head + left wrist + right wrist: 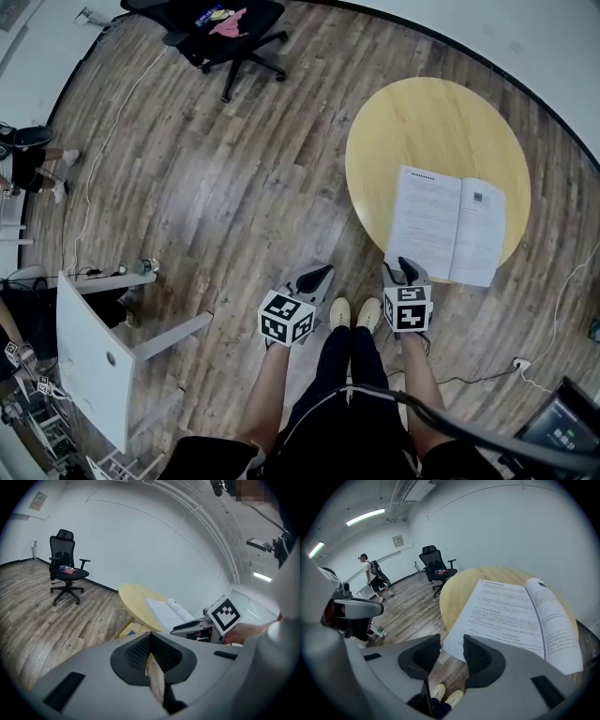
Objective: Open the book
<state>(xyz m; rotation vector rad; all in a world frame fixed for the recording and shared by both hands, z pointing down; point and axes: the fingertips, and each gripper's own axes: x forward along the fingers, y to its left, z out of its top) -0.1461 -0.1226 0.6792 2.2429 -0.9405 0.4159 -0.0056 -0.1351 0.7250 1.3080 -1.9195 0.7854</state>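
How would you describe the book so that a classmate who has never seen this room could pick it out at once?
Find the round yellow table on the wooden floor. On its near edge lies the book, open, white printed pages up, overhanging the rim. It is the only thing on the table.

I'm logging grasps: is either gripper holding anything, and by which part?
Nothing is held. The right gripper stands open at the open book's near corner, its pads not pressing the page. The left gripper is shut on nothing.

Head view looks down; all 3 seemingly share the book [445, 225].
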